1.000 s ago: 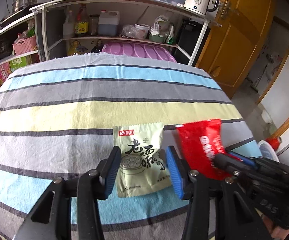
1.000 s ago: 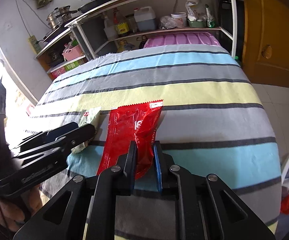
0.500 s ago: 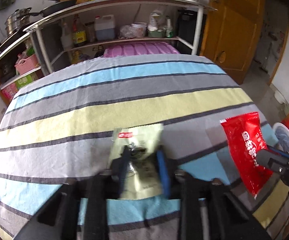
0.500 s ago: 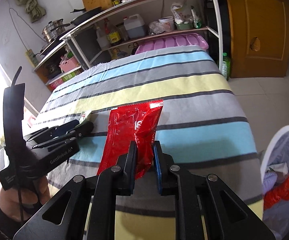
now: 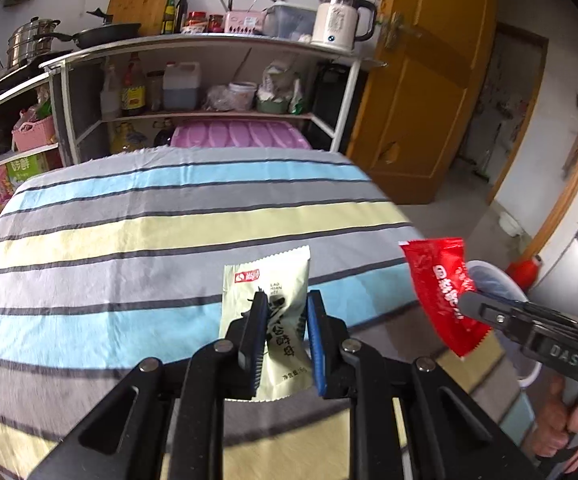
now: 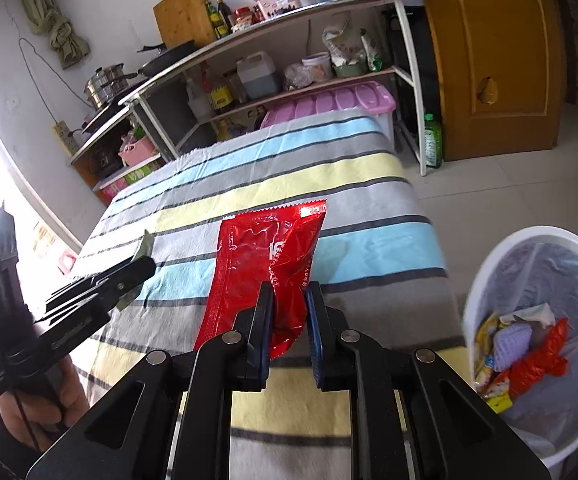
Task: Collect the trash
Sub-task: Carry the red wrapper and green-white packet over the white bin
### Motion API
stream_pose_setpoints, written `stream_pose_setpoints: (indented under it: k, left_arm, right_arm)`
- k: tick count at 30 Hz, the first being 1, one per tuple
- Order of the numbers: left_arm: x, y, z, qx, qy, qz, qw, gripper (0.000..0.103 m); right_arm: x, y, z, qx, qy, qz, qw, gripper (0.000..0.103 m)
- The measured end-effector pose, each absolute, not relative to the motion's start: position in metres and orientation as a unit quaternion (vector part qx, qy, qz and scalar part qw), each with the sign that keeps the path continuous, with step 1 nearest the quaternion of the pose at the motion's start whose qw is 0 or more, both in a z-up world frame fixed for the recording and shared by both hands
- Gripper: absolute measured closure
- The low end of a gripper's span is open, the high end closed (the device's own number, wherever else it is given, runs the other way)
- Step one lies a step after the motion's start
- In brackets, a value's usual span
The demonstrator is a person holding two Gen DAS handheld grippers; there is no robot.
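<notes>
Right wrist | right gripper (image 6: 289, 322) clamps red wrapper (image 6: 267, 264), raised for bin (image 6: 489, 264) at right | left gripper (image 5: 285, 334) clamps green packet (image 5: 267, 280), lifted clear of table (image 5: 129, 236)

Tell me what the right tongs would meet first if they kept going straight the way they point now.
Probably the striped tablecloth. The right tongs, shut on the red wrapper, aim over the table's near right part, toward the shelf beyond. Their height above the cloth is unclear. The bin sits off to the right.
</notes>
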State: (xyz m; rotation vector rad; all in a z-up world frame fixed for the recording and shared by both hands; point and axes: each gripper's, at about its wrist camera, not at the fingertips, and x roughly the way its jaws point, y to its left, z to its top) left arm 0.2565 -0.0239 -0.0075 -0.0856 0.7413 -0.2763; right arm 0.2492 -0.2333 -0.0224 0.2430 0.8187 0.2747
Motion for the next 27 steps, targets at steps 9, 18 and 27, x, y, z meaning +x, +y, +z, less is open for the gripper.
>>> stream_pose_setpoints:
  k: [9, 18, 27]
  left_arm:
    - [0.225, -0.065, 0.021, -0.032, 0.332, -0.184, 0.925, 0.083]
    - [0.218, -0.109, 0.036, -0.028, 0.317, -0.231, 0.92, 0.083]
    - [0.218, -0.153, 0.037, -0.016, 0.314, -0.275, 0.908, 0.083]
  right_arm:
    - [0.214, -0.265, 0.0, 0.122, 0.37, 0.106, 0.915, 0.087]
    - [0.187, -0.298, 0.013, 0.13, 0.352, 0.072, 0.924, 0.087]
    - [0.171, -0.339, 0.014, 0.14, 0.341, 0.03, 0.929, 0.087]
